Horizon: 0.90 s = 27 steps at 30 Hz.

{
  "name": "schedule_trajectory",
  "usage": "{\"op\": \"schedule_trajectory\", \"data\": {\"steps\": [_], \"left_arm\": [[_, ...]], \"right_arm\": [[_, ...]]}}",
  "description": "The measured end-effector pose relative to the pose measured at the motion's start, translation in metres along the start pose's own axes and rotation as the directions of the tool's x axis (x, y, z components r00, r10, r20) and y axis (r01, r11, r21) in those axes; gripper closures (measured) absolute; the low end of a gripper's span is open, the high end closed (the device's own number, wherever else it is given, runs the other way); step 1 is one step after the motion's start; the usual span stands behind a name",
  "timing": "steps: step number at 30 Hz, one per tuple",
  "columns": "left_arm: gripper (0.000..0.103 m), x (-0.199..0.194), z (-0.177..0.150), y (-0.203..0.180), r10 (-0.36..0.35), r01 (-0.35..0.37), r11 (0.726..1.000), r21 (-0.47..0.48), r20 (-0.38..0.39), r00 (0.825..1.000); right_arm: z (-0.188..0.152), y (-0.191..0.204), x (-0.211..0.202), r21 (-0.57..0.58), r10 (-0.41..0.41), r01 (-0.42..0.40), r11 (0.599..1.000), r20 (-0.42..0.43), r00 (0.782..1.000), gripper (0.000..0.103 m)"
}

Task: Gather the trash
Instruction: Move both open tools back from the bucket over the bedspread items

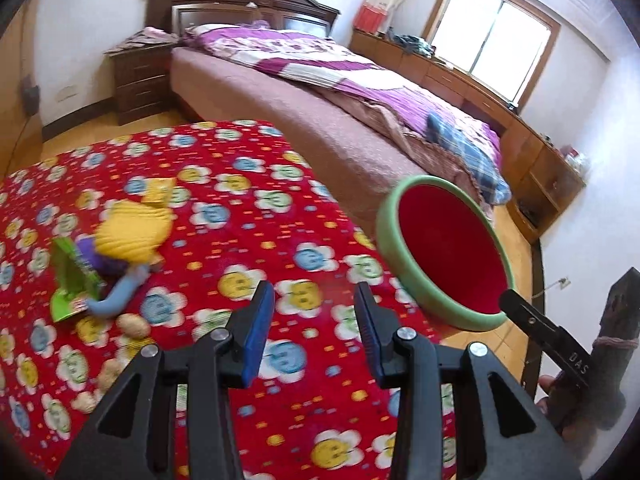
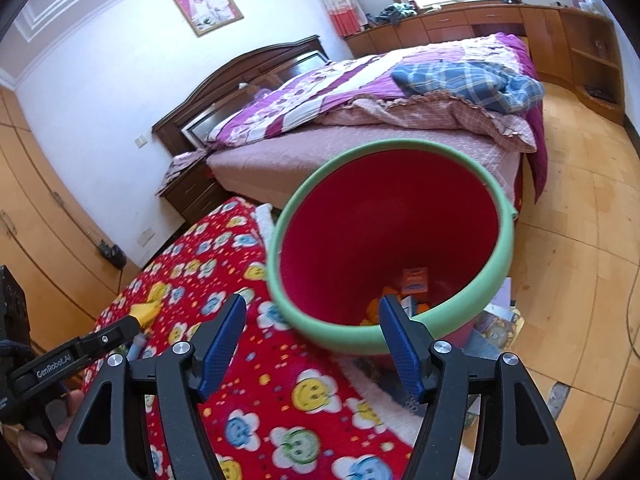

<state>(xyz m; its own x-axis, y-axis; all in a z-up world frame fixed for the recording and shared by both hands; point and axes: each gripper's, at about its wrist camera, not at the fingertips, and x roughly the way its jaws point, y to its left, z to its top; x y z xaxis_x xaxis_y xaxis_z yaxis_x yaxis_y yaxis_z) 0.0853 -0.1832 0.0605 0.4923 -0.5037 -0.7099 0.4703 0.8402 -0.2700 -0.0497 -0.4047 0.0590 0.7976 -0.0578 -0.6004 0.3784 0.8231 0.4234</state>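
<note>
A red bin with a green rim (image 1: 390,240) stands at the right edge of a table under a red flowered cloth (image 1: 240,208). Inside the bin (image 2: 332,334) lie an orange box (image 2: 416,280) and other scraps. On the cloth to the left lie a yellow crumpled piece (image 1: 132,232), a green packet (image 1: 72,280), a blue piece (image 1: 120,296), a small yellow wrapper (image 1: 158,192) and some nuts (image 1: 134,326). My left gripper (image 1: 316,320) hangs open over the cloth, nothing between its pads. My right gripper (image 2: 312,340) is open at the bin's near rim; its right finger (image 2: 400,344) overlaps the rim.
A bed (image 1: 320,92) with purple bedding stands behind the table, a dark nightstand (image 1: 140,80) to its left. Wooden cabinets (image 2: 580,40) run under the window. Paper items (image 2: 500,320) lie on the wooden floor by the bin. A hand (image 2: 68,408) holds the left gripper.
</note>
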Motion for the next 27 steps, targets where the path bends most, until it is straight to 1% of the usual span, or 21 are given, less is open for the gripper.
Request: {"op": "schedule_trajectory", "data": {"steps": [3,4,12,15,18,20,22,24,27], "left_arm": [[0.061,-0.006,-0.004,0.017,0.044,-0.044,0.999,-0.023,-0.002,0.999],[0.061,-0.007,-0.005,0.021,0.054,-0.054,0.998,-0.031,-0.003,0.999],[0.060,-0.023,-0.015,0.065,0.134,-0.133,0.986,-0.096,-0.001,0.991],[0.053,-0.029,-0.018,0.081,0.164,-0.163,0.980,-0.118,0.003,0.986],[0.052,-0.035,-0.018,0.095,0.191,-0.189,0.973,-0.132,0.008,0.981],[0.050,-0.038,-0.019,0.105,0.213,-0.210,0.968,-0.137,0.012,0.977],[0.038,-0.041,-0.019,0.112,0.235,-0.231,0.963,-0.138,0.020,0.972],[0.032,-0.043,-0.019,0.121,0.255,-0.249,0.958,-0.144,0.027,0.967],[0.032,-0.044,-0.020,0.135,0.273,-0.266,0.950,-0.162,0.024,0.962]], "right_arm": [[-0.007,0.014,0.002,-0.028,0.014,-0.014,1.000,-0.015,1.000,0.031],[-0.010,0.017,0.003,-0.036,0.017,-0.018,0.999,-0.020,1.000,0.028],[-0.023,0.050,0.014,-0.093,0.048,-0.054,0.994,-0.067,0.997,0.027],[-0.028,0.059,0.017,-0.111,0.054,-0.063,0.992,-0.079,0.995,0.027],[-0.033,0.070,0.021,-0.132,0.059,-0.071,0.989,-0.094,0.994,0.027],[-0.037,0.075,0.023,-0.145,0.061,-0.076,0.987,-0.104,0.993,0.027],[-0.040,0.081,0.025,-0.157,0.062,-0.080,0.984,-0.112,0.992,0.027],[-0.042,0.085,0.026,-0.167,0.063,-0.082,0.983,-0.117,0.991,0.027],[-0.044,0.092,0.029,-0.180,0.058,-0.080,0.980,-0.121,0.991,0.027]]}}
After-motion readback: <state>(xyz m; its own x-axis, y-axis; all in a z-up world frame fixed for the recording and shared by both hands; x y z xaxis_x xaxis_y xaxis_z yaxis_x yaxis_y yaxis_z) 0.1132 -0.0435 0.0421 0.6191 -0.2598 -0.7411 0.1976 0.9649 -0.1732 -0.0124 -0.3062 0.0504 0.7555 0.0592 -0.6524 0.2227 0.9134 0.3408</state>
